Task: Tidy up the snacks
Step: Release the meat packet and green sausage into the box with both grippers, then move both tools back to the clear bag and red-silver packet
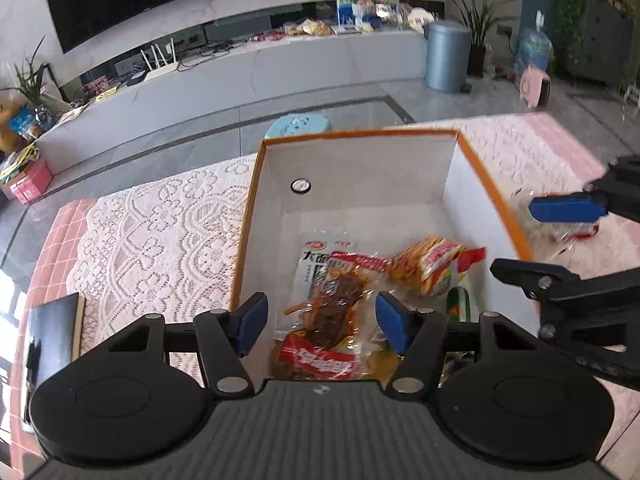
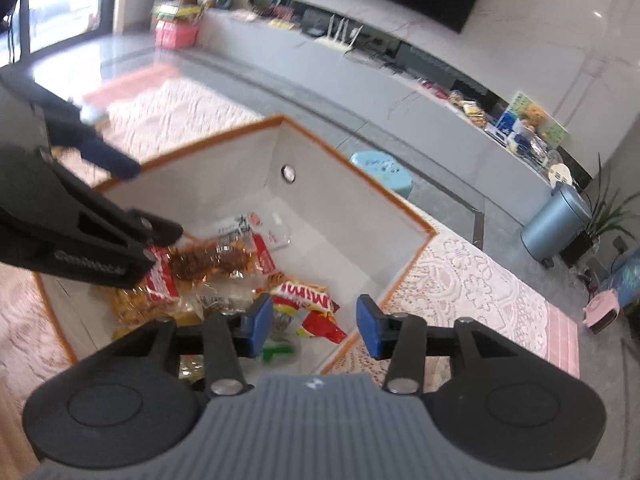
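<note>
As snacks [image 1: 332,304] lie in box [image 1: 256,216], both tongs [image 1: 320,322] [image 2: 316,326] released, empty.

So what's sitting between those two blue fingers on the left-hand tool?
Nothing is held. In the left wrist view the left gripper hangs open above the orange-rimmed box; through the gap shows a clear packet of brown snack lying inside it.

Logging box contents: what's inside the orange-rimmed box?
Inside the box: a clear pack of brown strips, a white printed pack partly under it, a red-yellow snack bag, a green item. Anything beneath the pile is hidden.
</note>
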{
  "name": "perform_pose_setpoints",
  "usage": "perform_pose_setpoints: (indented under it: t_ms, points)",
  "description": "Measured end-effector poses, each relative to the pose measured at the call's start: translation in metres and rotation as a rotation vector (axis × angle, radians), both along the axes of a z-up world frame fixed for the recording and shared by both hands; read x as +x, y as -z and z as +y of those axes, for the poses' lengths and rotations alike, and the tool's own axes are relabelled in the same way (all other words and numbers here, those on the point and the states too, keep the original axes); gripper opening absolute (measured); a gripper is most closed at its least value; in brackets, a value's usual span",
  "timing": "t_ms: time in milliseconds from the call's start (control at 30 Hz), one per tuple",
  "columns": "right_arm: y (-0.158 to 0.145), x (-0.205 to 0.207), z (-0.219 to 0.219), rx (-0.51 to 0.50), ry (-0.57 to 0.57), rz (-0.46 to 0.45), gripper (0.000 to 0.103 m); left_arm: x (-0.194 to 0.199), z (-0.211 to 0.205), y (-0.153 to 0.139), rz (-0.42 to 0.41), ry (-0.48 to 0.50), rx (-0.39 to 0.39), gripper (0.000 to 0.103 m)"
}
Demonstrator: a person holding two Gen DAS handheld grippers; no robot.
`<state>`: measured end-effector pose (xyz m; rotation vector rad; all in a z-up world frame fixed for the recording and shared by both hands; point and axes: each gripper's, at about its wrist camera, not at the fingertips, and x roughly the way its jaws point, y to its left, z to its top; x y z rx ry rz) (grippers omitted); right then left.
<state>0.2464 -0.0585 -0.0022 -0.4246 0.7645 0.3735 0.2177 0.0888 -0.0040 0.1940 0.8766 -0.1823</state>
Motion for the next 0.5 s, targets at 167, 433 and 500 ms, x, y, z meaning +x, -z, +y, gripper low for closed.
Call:
perform_pose_setpoints:
  t_ms: [167,433,500]
  points:
    - [-0.018,-0.023,-0.024,0.134,0.050,-0.031,0.057,-0.018,-0.009,-0.007,-0.036,-0.011,-0.042,0.073]
    - [-0.029,-0.068,-0.056,0.307,0.094,-0.089,0.064,-0.049,-0.021,-0.019,-0.086,-0.029,-0.126,0.073]
    - [-0.027,-0.080,-0.064,0.346,0.107,-0.103,0.065,-0.057,-0.023,-0.021,-0.097,-0.030,-0.150,0.074]
